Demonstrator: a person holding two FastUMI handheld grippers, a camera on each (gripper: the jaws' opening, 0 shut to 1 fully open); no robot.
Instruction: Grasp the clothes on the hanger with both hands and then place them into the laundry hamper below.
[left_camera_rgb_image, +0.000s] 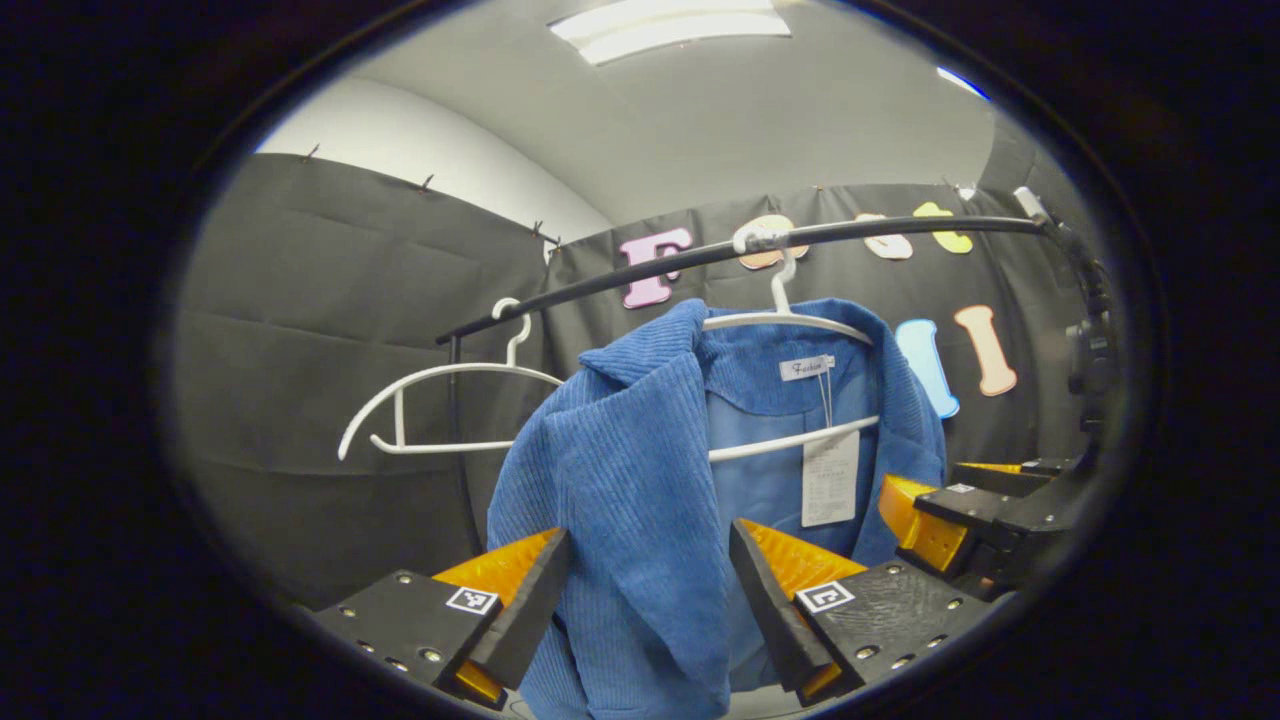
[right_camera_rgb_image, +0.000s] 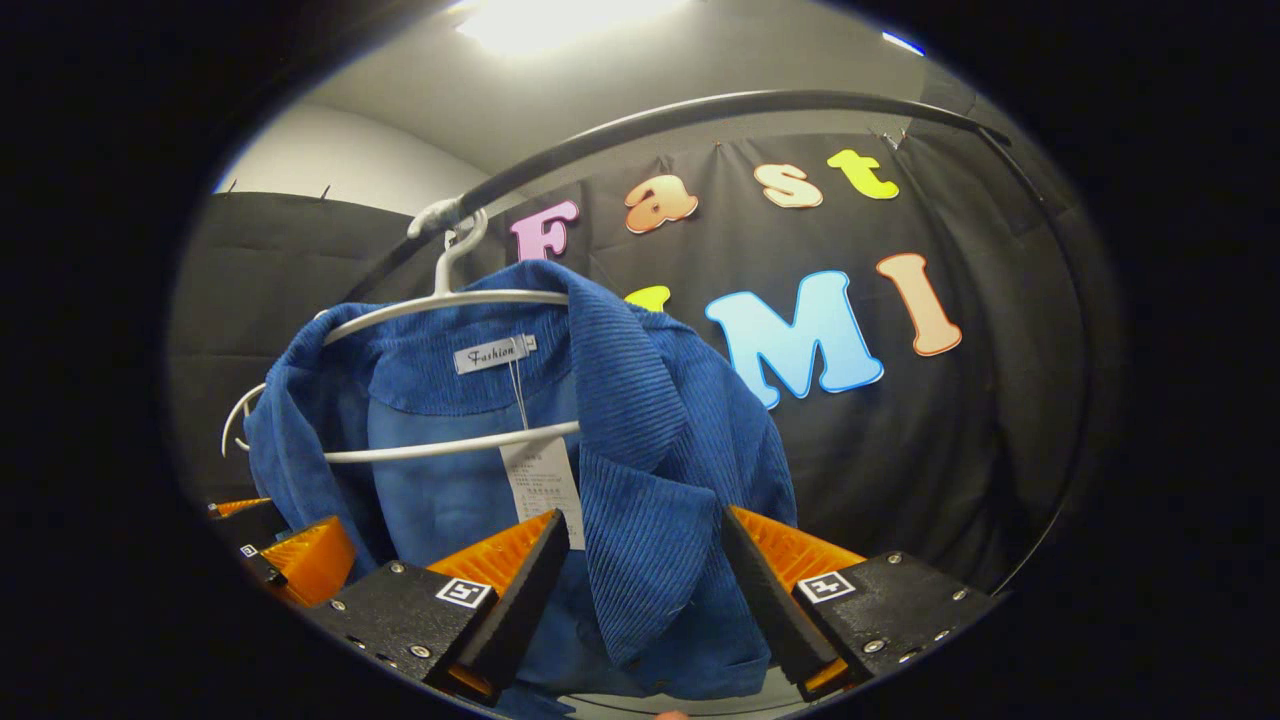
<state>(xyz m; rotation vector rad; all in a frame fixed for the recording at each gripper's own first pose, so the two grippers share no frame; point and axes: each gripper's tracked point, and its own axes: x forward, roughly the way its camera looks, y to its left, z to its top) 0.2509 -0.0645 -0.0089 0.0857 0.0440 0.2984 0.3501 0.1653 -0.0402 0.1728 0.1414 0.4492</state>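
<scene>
A blue corduroy jacket (left_camera_rgb_image: 620, 450) hangs on a white hanger (left_camera_rgb_image: 790, 320) from a black rail (left_camera_rgb_image: 640, 272). My left gripper (left_camera_rgb_image: 648, 600) stands open, and the jacket's front panel lies between its spread fingers. In the right gripper view the jacket (right_camera_rgb_image: 650, 430) hangs from the same hanger (right_camera_rgb_image: 450, 300). My right gripper (right_camera_rgb_image: 645, 590) is open around the lapel on the other side. Each view also shows the other gripper at the jacket's far side: the right one (left_camera_rgb_image: 940, 515) and the left one (right_camera_rgb_image: 295, 555). A paper tag (left_camera_rgb_image: 830, 480) dangles inside the collar.
A bare white hanger (left_camera_rgb_image: 440, 400) hangs further left on the rail, beside a black upright post (left_camera_rgb_image: 458, 420). The rail (right_camera_rgb_image: 700, 110) curves overhead and down at the right. The black booth cloth (right_camera_rgb_image: 950, 450) stands close behind.
</scene>
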